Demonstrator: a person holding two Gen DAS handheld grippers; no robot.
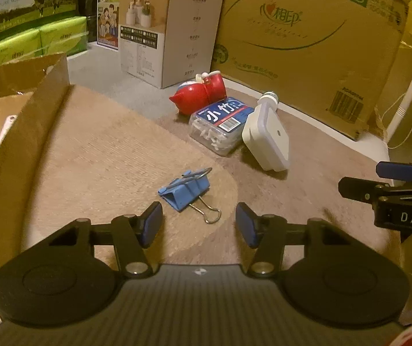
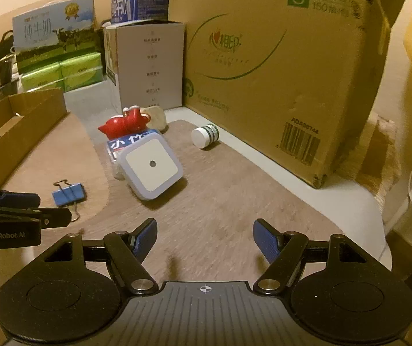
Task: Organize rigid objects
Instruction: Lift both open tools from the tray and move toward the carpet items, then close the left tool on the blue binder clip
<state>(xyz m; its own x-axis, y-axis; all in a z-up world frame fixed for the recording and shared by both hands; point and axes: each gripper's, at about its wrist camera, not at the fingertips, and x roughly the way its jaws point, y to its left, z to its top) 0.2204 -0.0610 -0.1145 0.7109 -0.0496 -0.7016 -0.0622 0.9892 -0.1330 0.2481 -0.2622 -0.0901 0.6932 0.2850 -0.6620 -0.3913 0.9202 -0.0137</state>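
A blue binder clip (image 1: 185, 190) (image 2: 69, 193) lies on the brown mat (image 1: 105, 150). My left gripper (image 1: 198, 216) hovers just short of it, jaws open, and the clip's wire handle reaches toward the gap without touching the pads. Farther back a red figurine (image 1: 203, 93), a clear box with a blue label (image 1: 220, 124) and a white square plug-in unit (image 1: 266, 135) (image 2: 151, 164) sit bunched together. A small white jar (image 2: 205, 136) lies on its side behind them. My right gripper (image 2: 205, 227) is open and empty, short of the plug-in unit.
An open cardboard box (image 1: 33, 121) (image 2: 18, 132) stands at the left edge of the mat. A large brown carton (image 1: 306, 43) and a white carton (image 1: 159, 43) wall off the back. A beige lump (image 2: 156, 116) sits behind the figurine. A white cable (image 1: 402, 109) hangs at the right.
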